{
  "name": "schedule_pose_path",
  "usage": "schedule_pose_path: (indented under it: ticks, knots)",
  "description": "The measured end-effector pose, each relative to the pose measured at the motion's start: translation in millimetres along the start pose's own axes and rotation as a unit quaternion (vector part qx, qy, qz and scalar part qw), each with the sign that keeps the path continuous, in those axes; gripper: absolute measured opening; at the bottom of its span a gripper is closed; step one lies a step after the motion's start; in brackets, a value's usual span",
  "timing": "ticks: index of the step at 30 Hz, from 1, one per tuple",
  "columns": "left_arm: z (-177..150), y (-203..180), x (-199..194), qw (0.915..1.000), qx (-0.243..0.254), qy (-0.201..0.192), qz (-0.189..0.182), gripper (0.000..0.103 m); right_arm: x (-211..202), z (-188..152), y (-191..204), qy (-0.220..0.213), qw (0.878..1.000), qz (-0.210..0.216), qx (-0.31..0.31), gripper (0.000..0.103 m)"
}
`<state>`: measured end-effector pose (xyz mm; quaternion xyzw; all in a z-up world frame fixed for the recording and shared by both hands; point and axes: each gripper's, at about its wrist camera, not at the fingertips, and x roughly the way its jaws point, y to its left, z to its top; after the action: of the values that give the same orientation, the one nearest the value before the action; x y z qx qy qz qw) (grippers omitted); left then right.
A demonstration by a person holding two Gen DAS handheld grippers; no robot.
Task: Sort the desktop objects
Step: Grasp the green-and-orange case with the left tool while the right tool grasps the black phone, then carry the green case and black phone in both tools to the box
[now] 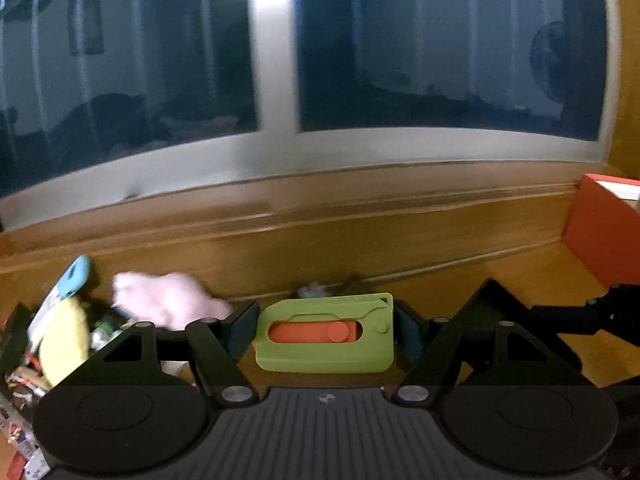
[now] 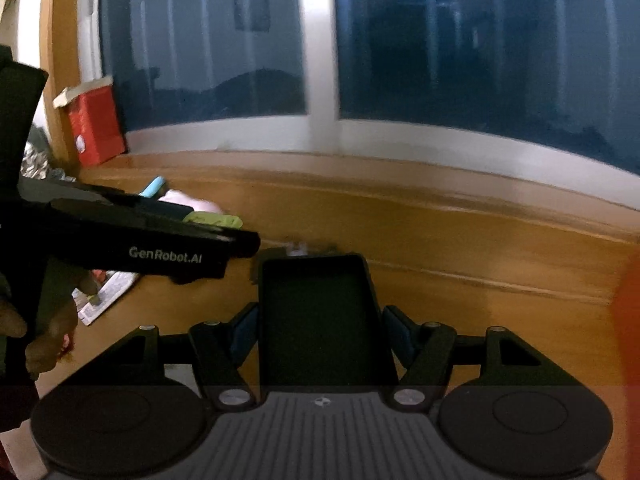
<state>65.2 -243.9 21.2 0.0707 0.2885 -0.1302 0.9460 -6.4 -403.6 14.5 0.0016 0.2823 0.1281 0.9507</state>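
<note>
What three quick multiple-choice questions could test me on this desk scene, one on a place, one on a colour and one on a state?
1. Where does the pink fluffy thing lie in the left wrist view?
A. left of the green case
B. inside the red box
C. on the window sill

2. What colour is the slider in the green case?
A. blue
B. orange
C. white

3. What is the right gripper doing?
A. standing empty
B. gripping a flat black thing
C. gripping a yellow ball

Answers: 1 A, it lies on the wooden desk left of the case. 2 B, an orange bar shows in the slot. 3 B, the flat black thing sits between its pads.
</note>
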Motion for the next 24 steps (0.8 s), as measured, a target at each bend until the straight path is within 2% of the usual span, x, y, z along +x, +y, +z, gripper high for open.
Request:
schedule_pose_path:
  ticks: [11, 18, 24]
  knots:
    - [27.4, -116.7, -10.9, 0.9947, 0.055, -0.035, -0.079, 0.07, -99.9, -15.9, -79.6, -0.05, 0.995, -0.079, 0.042, 0.068]
    - [43.2, -193.7, -14.8, 0.9859, 0.093, -0.055, -0.128, 0.07, -155.8, -34.6, -138.9, -0.072, 0.985, -0.134, 0.078, 0.068]
    - [54.9, -256.6, -9.9, 0.9757, 0.131, -0.06, -0.165, 0.07, -185.5, -48.1, -184.2, -0.077, 0.974, -0.186, 0.103, 0.068]
